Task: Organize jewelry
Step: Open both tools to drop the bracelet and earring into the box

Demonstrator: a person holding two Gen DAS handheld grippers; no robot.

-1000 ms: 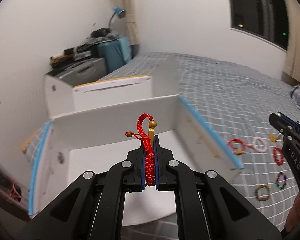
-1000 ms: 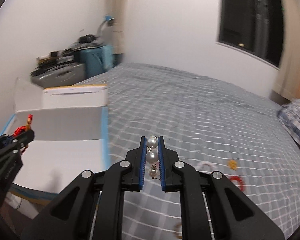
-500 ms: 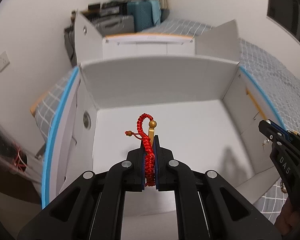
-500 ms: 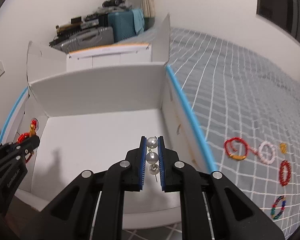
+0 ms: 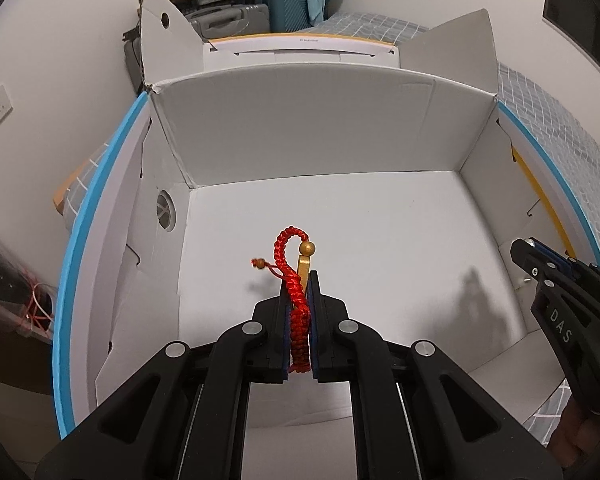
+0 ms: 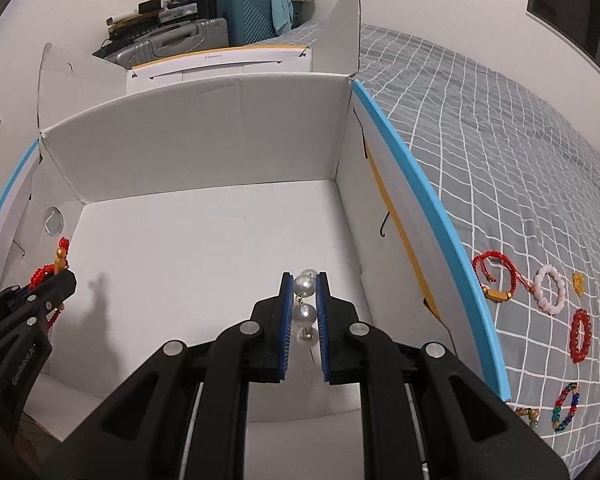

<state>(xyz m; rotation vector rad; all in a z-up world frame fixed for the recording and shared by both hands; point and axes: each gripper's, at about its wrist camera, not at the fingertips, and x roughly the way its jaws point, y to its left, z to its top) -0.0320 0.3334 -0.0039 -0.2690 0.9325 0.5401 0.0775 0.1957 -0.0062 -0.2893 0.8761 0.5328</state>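
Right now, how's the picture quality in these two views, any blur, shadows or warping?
Left wrist view: sharp, with the white box walls bowed by the fisheye and a dark vignette at the corners; the grippers cast soft shadows on the box floor. Right wrist view: equally sharp, the bedspread grid curving toward the edge, no glare.

Box point(image 6: 204, 152): on the bed point(image 6: 500, 152), flaps up, at its left end.
Loose bracelets point(image 6: 548, 288): on the bed, right of the box.
Suitcases point(image 6: 240, 16): behind the box, against the wall.
Left gripper point(image 5: 299, 280): over the box floor, left of the right gripper point(image 6: 305, 280).
Braided bracelet point(image 5: 296, 276): between the left jaws.
Pearl piece point(image 6: 305, 304): between the right jaws.
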